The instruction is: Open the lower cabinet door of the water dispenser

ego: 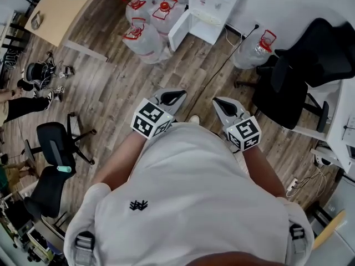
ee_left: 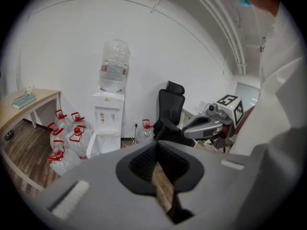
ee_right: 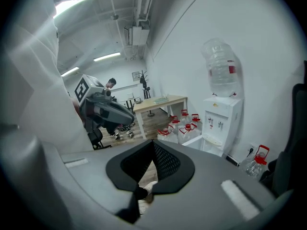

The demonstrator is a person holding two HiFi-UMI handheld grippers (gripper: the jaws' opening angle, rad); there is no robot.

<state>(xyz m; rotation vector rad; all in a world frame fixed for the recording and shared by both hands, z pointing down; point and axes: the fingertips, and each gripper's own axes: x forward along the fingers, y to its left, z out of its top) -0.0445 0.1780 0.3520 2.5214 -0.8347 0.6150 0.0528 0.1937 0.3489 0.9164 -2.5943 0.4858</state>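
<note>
Pale wood-plank floor (ego: 111, 93) runs to a white wall, where the white water dispenser (ego: 213, 4) stands, well ahead of the person. Its white lower cabinet door (ego: 178, 32) is swung out to the left (towards the cluster of clear, red-capped water jugs (ego: 145, 35) just beside it). A black office chair (ego: 288, 76) sits to the right. The left gripper (ego: 175, 97) and right gripper (ego: 223, 104) hover side by side near the person's body, both with jaws clenched on nothing, well apart from the door.
</note>
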